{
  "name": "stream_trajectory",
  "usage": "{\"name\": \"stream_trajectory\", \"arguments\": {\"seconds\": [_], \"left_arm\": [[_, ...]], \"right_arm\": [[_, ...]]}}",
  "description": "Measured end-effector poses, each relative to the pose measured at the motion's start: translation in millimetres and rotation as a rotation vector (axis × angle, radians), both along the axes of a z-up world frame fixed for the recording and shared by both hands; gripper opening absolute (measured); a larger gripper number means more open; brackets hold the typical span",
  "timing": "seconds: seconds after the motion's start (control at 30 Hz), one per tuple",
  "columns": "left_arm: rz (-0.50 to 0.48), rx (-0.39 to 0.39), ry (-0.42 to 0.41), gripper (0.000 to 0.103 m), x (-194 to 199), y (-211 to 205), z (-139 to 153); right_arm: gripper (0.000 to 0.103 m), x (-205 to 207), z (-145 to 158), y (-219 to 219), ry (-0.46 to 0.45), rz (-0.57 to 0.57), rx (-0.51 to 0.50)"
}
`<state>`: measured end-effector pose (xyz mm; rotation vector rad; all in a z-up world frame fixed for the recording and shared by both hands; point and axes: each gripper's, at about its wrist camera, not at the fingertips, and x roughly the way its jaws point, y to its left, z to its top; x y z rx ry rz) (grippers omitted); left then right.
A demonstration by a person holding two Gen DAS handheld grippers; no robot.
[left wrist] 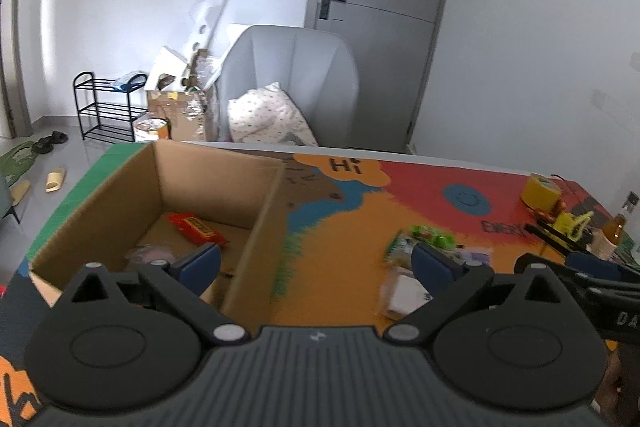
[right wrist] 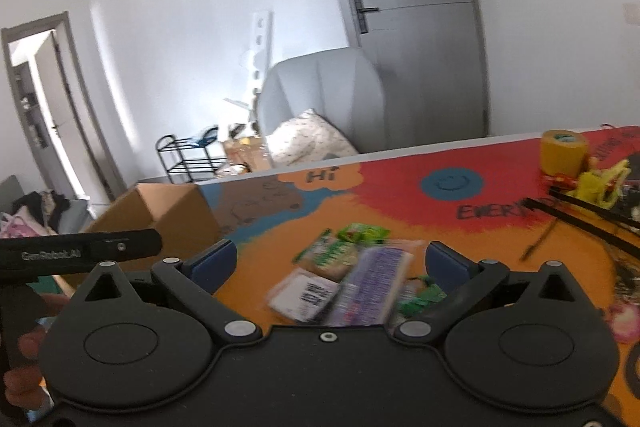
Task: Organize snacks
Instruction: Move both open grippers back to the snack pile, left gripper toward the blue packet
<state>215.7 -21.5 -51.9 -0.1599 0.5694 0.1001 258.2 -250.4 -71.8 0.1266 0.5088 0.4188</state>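
An open cardboard box (left wrist: 264, 211) stands at the left of the colourful table; inside lie a red snack packet (left wrist: 196, 227) and a clear wrapped snack (left wrist: 148, 254). A heap of snack packets (right wrist: 352, 279) lies on the orange part of the table: green ones (right wrist: 362, 233), a purple one (right wrist: 374, 283) and a white labelled one (right wrist: 306, 293). My left gripper (left wrist: 318, 263) is open and empty, straddling the box's right wall. My right gripper (right wrist: 330, 263) is open over the heap, nothing pressed between its pads. The box (right wrist: 168, 211) shows at the left in the right wrist view.
A yellow tape roll (right wrist: 564, 151), yellow clips (right wrist: 600, 183) and a black rod (right wrist: 580, 217) sit at the table's far right. A small bottle (left wrist: 616, 227) stands at the right edge. A grey armchair (left wrist: 296, 83) with a pillow stands beyond the table.
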Motion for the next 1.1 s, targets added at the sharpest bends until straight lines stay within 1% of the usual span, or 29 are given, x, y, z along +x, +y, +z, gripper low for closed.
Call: {"name": "stream_trajectory", "arguments": {"seconds": [0.17,0.37,0.53,0.63,0.83,0.97,1.1], "left_arm": [[-0.032,0.003,0.006,0.101,1.5,-16.6,-5.8],[-0.063,-0.023,0.021,0.101,5.8,-31.6,-16.8],[-0.1,-0.032,0.04,0.101,10.0,-45.7,-25.0],[-0.121,-0.038,0.05,0.101,11.8,-52.4,-30.1],[-0.139,-0.065,0.092,0.101,13.0,-64.5,-45.2],[-0.147,-0.061,0.116,0.101,10.3,-74.8,-59.2],[-0.146,-0.074,0.136,0.1,9.0,-80.5,-72.3]], "right_arm": [[0.103,-2.4,-4.3,-19.0,0.002,-0.047,-0.015],[0.103,-7.1,-8.9,-39.8,0.012,-0.083,-0.031],[0.103,-7.7,-16.3,-56.4,0.04,-0.117,-0.009],[0.103,-8.3,-20.5,-61.5,0.047,-0.125,-0.014],[0.103,-6.0,-34.4,-73.5,0.099,-0.143,0.0],[0.103,-6.7,-44.4,-80.0,0.122,-0.162,0.0],[0.103,-5.5,-54.4,-82.4,0.158,-0.18,-0.031]]}}
